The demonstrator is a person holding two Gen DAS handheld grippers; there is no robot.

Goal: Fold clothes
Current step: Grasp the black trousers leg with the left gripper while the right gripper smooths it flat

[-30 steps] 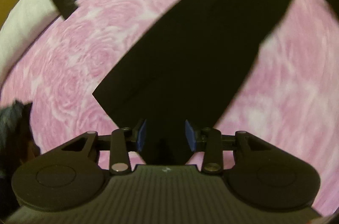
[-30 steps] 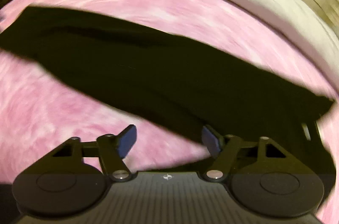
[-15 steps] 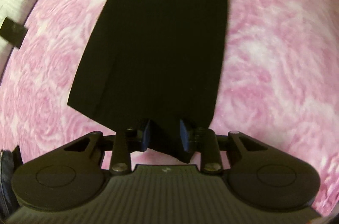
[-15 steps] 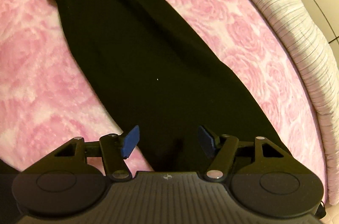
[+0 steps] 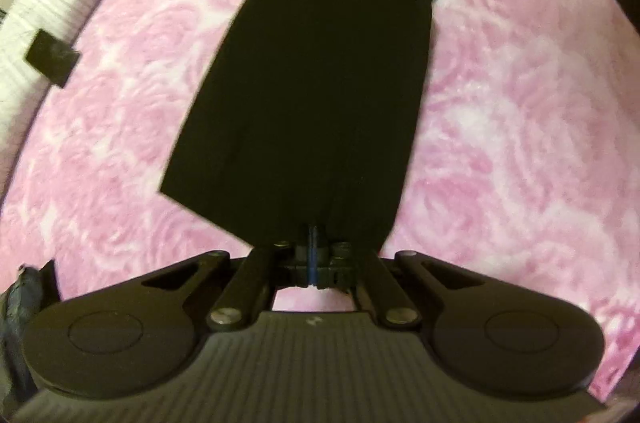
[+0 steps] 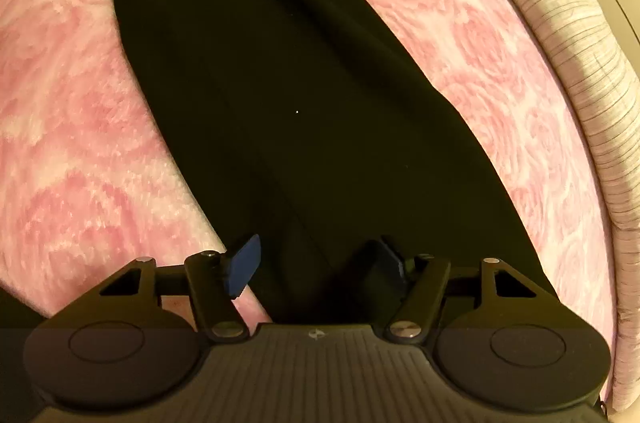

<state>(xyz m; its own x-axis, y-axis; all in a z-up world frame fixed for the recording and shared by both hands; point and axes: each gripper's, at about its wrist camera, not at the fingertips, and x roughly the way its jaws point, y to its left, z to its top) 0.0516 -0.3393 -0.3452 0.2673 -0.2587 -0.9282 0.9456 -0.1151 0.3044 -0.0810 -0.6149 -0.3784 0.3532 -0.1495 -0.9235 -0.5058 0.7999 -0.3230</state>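
The black garment [image 5: 328,71] lies stretched out long on the pink rose-patterned blanket [image 5: 520,143], its far end cut off at the top of both views and its folds lost in the dark cloth. What kind of garment it is I cannot tell. Its near end runs right into the left gripper [image 5: 313,255], whose jaws have just closed and now pinch the fabric edge between the blue pads. In the right wrist view the garment [image 6: 296,111] passes under the right gripper [image 6: 316,263], whose jaws stand apart with cloth between them, the pads not pressing it. A striped white pillow or bolster [image 6: 580,43] borders the blanket, and a small dark flat object [image 5: 52,59] sits at the blanket's edge.
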